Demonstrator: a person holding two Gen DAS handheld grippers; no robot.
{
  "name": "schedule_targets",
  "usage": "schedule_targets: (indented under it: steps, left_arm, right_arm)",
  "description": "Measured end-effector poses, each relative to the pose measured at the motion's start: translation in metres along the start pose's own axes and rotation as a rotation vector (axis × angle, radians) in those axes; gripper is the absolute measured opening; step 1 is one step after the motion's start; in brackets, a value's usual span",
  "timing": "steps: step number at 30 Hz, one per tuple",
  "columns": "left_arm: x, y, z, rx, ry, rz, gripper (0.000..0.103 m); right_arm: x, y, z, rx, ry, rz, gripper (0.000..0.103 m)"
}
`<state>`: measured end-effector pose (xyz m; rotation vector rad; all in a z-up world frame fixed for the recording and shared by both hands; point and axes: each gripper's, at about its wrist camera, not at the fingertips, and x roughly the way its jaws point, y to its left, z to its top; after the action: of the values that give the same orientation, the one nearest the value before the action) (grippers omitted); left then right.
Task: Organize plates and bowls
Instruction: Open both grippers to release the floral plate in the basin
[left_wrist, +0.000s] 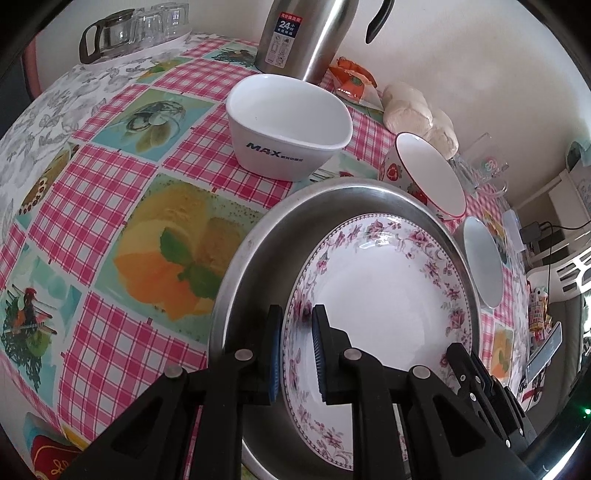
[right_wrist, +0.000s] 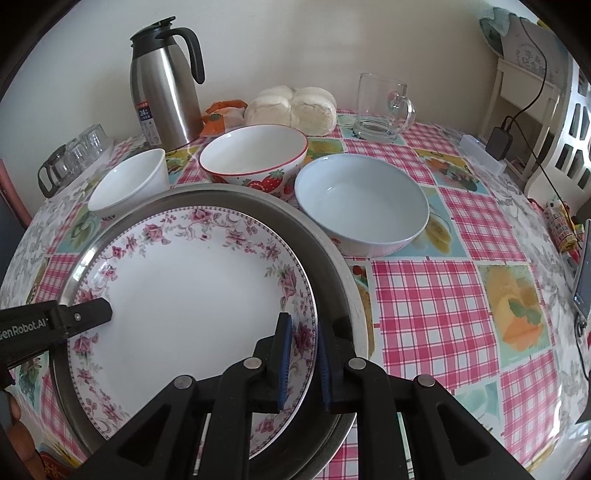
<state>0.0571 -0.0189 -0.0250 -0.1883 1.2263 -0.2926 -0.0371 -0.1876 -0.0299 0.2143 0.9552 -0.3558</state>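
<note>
Both hand-held grippers, left and right, pinch the floral plate rim inside the steel pan; three bowls ahead remain unstacked.

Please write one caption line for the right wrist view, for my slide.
Right gripper and left gripper clamp opposite rims of a pink-flowered white plate over a round steel tray.

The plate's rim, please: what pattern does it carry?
Pink flowers on white, round the plate rim; clearest in the right wrist view.
</note>
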Motion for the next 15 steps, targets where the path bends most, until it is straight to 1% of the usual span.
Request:
schedule_targets:
  steps: [7, 10, 13, 15]
  left_arm:
    - [-0.0002, -0.0011, -0.0005, 0.008, 0.004, 0.009, 0.017]
    - [-0.0003, -0.0017, 0.0, 0.004, 0.007, 0.01, 0.017]
    - [-0.0008, -0.0004, 0.0004, -0.008, 0.015, 0.004, 0.018]
    - [-0.0024, 0.001, 0.0006, -0.021, 0.023, -0.012, 0.023]
  right_arm:
    - [-0.0011, 0.0021, -0.0009, -0.021, 0.0, -0.01, 0.017]
    - [-0.0009, 0.0035, -0.0013, -0.031, 0.0, -0.015, 0.019]
    - [-0.002, 0.0049, -0.0015, -0.033, 0.006, 0.0, 0.026]
    - [-0.004, 0.0054, -0.001, -0.033, 0.006, 0.001, 0.028]
